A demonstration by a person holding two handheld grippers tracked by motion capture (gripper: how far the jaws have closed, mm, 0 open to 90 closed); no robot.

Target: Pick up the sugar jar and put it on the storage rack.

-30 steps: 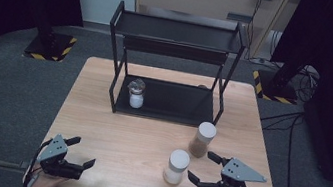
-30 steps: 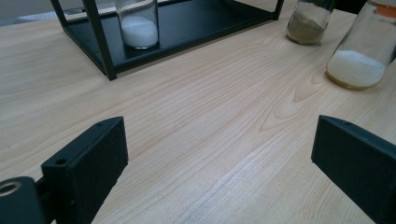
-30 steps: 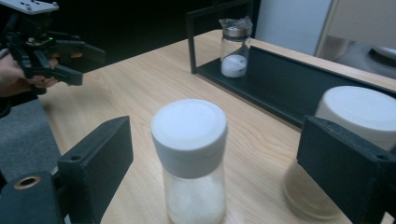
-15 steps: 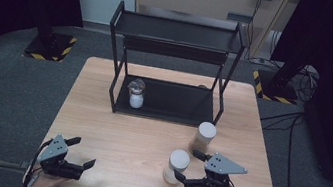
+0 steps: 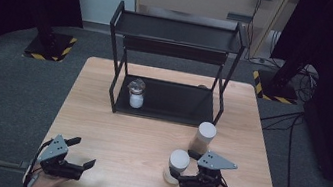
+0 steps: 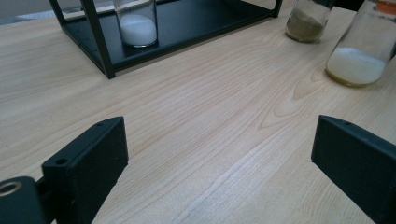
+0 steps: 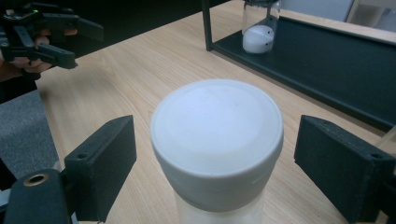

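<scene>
From the high view, a pale wooden table [image 5: 113, 130] carries a black two-tier metal rack [image 5: 173, 69] at its far side. On the rack's lower shelf, toward its left end, stands a small clear jar [image 5: 136, 94] with white powder in its base. Two white-capped jars stand on the bare wood in front of the rack's right end: the farther jar [image 5: 203, 137] and, nearer the person, the near jar [image 5: 176, 166]. The right gripper [image 5: 181, 172] sits at the near jar, its jaws on either side of it. The left gripper [image 5: 84, 154] rests low at the near left edge, well apart from every jar.

In the left gripper view, both black jaws stand wide apart over bare wood. Beyond them, the clear jar [image 6: 136, 25] holds white powder, the farther jar [image 6: 308, 23] holds an olive-brown powder, and the near jar [image 6: 359, 60] holds pale cream grains.

In the right gripper view, the near jar's white lid [image 7: 217, 140] sits between the jaws, which have just been closing but show a gap on each side and do not press it. The left gripper [image 7: 77, 39] shows at upper left, and the clear jar [image 7: 259, 32] on the shelf behind.
</scene>
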